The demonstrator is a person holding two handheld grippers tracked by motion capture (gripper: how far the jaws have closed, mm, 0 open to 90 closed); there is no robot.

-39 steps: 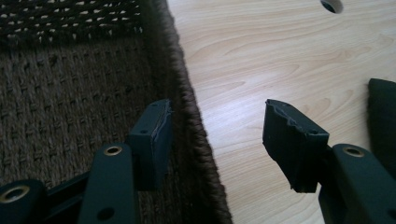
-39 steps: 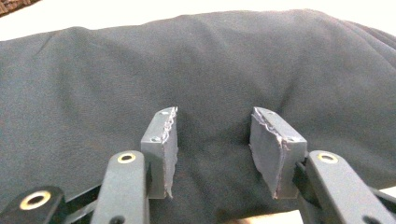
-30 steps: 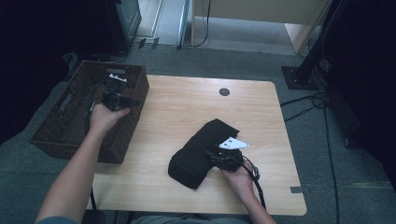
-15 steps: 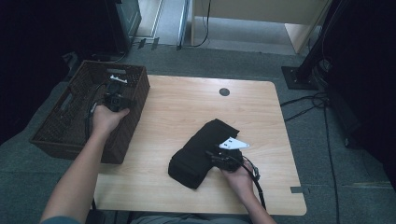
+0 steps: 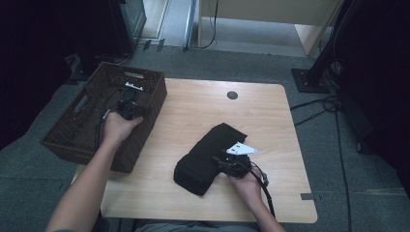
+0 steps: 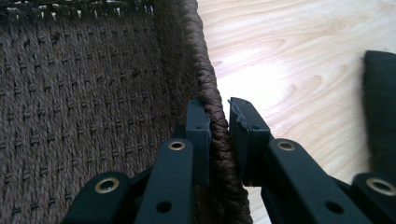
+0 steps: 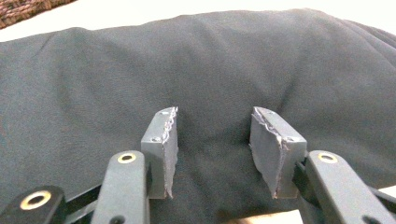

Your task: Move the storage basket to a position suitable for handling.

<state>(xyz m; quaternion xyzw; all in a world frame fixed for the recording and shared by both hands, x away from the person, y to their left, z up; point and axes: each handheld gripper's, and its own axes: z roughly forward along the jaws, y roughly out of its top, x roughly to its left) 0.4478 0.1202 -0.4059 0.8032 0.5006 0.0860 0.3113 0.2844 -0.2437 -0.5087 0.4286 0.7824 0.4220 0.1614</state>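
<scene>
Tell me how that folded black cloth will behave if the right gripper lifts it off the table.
The black cloth looks soft and wrinkled in the right gripper view, so it would probably sag and partly unfold if lifted. It seems light for its bulk, a thick fold lying flat on the table. It is unlikely to roll, and its matte weave should give the right gripper fair hold.

Left arm: bare forearm reaches up from the near edge of the worktop (image 5: 203, 101) toward its left side.
Left tongs (image 6: 217, 122): held past the worktop's left edge; the jaws have just been closing and now pinch a woven basket rim (image 6: 205, 70) between them.
Right hand (image 5: 247, 182): rests near the worktop's front edge, wrist low.
Right tongs (image 7: 214, 144): jaws stand part-way apart, pads lying against black cloth (image 7: 210, 65).
</scene>
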